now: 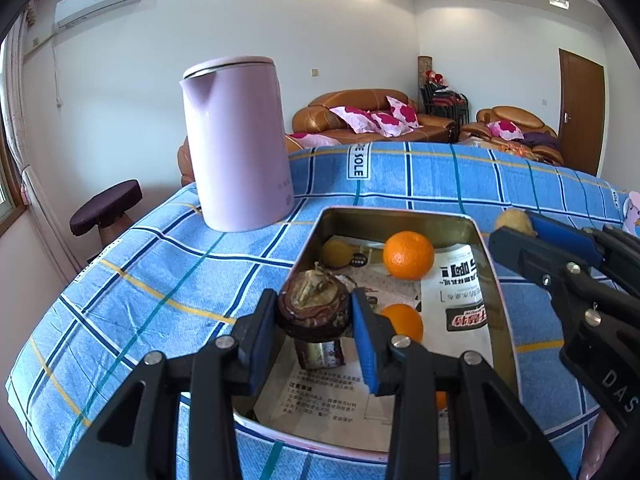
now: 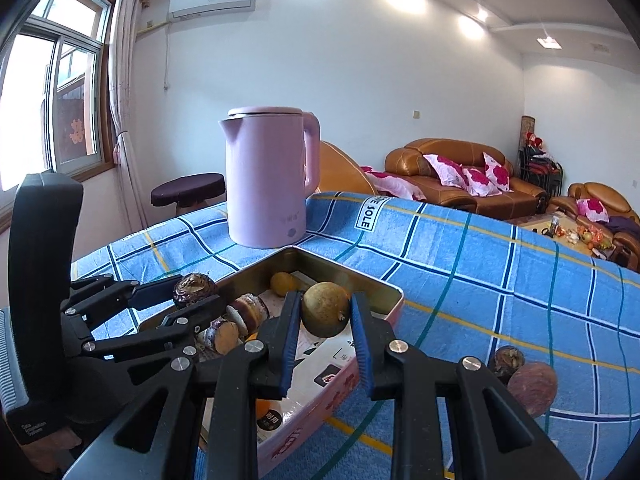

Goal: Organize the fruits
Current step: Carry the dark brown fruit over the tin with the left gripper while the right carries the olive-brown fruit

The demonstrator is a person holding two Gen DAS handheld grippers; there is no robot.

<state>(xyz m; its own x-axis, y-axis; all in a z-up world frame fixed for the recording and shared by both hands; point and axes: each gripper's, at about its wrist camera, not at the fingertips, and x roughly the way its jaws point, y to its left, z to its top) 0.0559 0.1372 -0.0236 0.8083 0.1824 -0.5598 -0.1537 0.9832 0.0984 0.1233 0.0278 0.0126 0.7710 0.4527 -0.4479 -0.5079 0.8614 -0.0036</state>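
A pink metal tin (image 1: 496, 280) lined with printed paper sits on the blue checked cloth; it also shows in the right wrist view (image 2: 336, 384). My left gripper (image 1: 314, 320) is shut on a dark purple wrinkled fruit (image 1: 314, 306) and holds it above the tin's near end. In the tin lie two oranges (image 1: 408, 255), a yellow fruit (image 1: 337, 253) and dark purple fruits (image 2: 250, 312). My right gripper (image 2: 326, 316) is shut on a yellow-green round fruit (image 2: 325, 309) above the tin's right edge; it shows in the left wrist view (image 1: 514, 222).
A pink electric kettle (image 1: 236, 144) stands on the cloth behind the tin. Two dark purple fruits (image 2: 532, 388) lie on the cloth right of the tin. Sofas, a stool and a door stand beyond the table.
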